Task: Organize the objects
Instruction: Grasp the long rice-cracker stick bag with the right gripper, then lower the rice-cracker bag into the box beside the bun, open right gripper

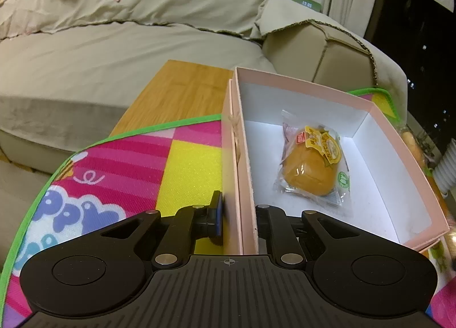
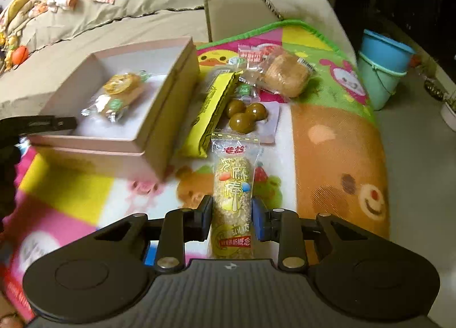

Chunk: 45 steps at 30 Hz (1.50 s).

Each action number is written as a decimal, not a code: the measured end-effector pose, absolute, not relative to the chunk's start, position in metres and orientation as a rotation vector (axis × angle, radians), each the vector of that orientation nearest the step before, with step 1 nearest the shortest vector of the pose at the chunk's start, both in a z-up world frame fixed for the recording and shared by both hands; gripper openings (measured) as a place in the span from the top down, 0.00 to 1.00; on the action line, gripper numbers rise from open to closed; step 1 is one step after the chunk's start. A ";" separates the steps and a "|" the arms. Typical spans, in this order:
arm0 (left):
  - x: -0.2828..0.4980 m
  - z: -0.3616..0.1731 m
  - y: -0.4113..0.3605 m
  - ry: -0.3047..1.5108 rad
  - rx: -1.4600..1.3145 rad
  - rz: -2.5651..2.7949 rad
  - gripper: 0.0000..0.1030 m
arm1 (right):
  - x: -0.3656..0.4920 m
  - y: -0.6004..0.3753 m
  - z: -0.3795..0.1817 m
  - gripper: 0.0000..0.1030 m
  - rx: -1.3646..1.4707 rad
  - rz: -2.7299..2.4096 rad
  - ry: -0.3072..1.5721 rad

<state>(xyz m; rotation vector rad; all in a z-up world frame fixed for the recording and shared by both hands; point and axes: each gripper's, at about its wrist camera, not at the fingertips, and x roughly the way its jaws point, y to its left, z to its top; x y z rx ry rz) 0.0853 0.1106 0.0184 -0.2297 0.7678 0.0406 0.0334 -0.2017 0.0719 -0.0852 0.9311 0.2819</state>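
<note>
Right wrist: jaws clamp sesame stick [image 2: 232, 200]; left jaws pinch box wall [image 1: 242, 185].

Pink boxes [image 2: 159, 117]: one, open, on the mat.
Wrapped buns inside the box [image 1: 312, 163]: one.
Sesame stick packets [image 2: 233, 200]: one.
Yellow long packets [image 2: 209, 117]: one, just beside the box.
Brown round balls [image 2: 246, 116]: three, close together in one clear pack.
Wrapped pale cakes [image 2: 286, 73]: one, behind the balls.
Small red-and-white packets [image 2: 252, 56]: one I can count; others under it I cannot tell.
Buckets [image 2: 383, 67]: two, the blue one stacked in the green one.
Colourful mats [image 2: 336, 140]: one.
</note>
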 end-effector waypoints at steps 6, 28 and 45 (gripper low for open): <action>0.082 0.025 0.109 0.769 -0.211 0.053 0.87 | 0.012 -0.203 0.119 0.73 0.029 0.346 0.885; 0.075 0.032 0.110 0.721 -0.177 0.024 0.87 | 0.135 -0.064 0.128 0.68 0.268 0.582 0.807; 0.077 0.029 0.108 0.748 -0.190 0.042 0.87 | 0.100 -0.211 0.065 0.54 0.134 0.257 0.815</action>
